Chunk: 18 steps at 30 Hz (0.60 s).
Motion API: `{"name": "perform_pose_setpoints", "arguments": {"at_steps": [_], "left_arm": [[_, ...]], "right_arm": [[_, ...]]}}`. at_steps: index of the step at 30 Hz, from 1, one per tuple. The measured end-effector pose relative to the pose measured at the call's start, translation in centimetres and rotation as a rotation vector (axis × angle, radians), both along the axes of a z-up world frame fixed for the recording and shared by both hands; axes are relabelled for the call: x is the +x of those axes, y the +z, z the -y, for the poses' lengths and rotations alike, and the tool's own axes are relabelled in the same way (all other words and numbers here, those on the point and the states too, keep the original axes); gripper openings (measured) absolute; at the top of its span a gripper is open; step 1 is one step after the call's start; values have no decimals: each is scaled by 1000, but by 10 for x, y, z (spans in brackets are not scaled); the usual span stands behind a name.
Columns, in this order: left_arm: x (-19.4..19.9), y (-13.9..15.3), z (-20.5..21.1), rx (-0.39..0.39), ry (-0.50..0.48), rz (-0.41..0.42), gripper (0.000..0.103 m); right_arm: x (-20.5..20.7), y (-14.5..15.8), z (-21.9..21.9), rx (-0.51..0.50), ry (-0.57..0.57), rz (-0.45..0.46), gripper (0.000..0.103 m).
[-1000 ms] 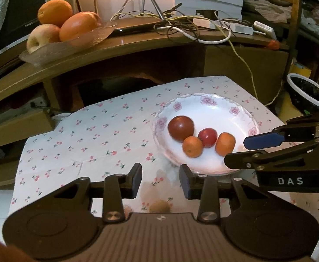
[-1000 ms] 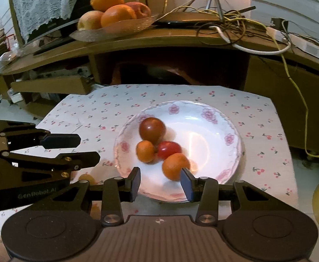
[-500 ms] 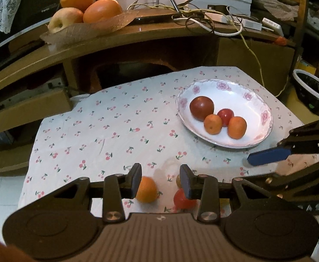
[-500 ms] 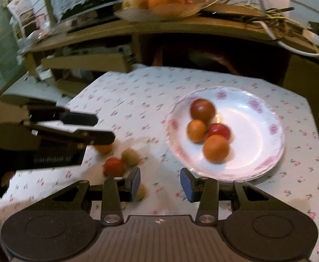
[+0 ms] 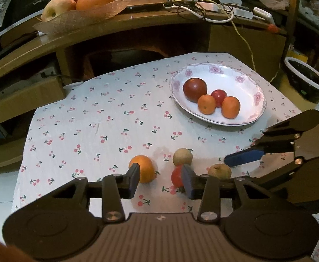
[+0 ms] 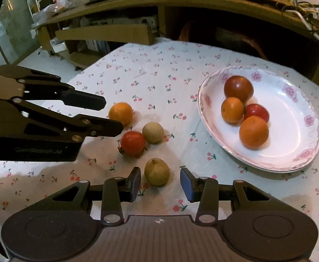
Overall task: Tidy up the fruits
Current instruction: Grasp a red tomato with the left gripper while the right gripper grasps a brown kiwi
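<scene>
- Sorting loose fruit onto the floral plate (image 6: pixel 307 118), at the right of the cherry-print tablecloth (image 5: pixel 89 118), appears about half done.
- Already on the plate: a dark red tomato (image 6: pixel 238 89), a small orange (image 6: pixel 232 110), a red tomato (image 6: pixel 257 111) and a larger orange (image 6: pixel 253 131), clustered and touching.
- Remaining on the cloth, near the front edge: a loose orange (image 6: pixel 120 113), a red tomato beside it (image 6: pixel 133 143), a pale round fruit (image 6: pixel 153 132) and a pale pear-shaped fruit (image 6: pixel 156 171).
- Left gripper (image 5: pixel 160 180): jaws spread, having just been opening; they frame the gap between the loose orange and the tomato and pinch nothing.
- Right gripper (image 6: pixel 160 182): jaws spread either side of the pear-shaped fruit, pads clear of it.
- Judged next: closing on that fruit and carrying it to the plate; its rounded skin may slip.
</scene>
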State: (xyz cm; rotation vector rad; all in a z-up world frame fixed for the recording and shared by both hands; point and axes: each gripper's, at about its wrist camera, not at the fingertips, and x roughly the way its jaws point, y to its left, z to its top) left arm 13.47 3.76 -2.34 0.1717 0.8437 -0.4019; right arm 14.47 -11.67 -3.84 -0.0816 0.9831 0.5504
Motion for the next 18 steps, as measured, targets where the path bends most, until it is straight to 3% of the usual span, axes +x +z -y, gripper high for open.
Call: {"name": "perform_pose_setpoints", "arguments": {"at_steps": [6,18], "left_arm": [[-2,-3,7,-6,-36,-25,47],[10,-28,29,7,-35,-66,47]], "right_arm": [[1,0,1,0,-3,-10,26],[-4,4,30,-10,-83,-26,27]]}}
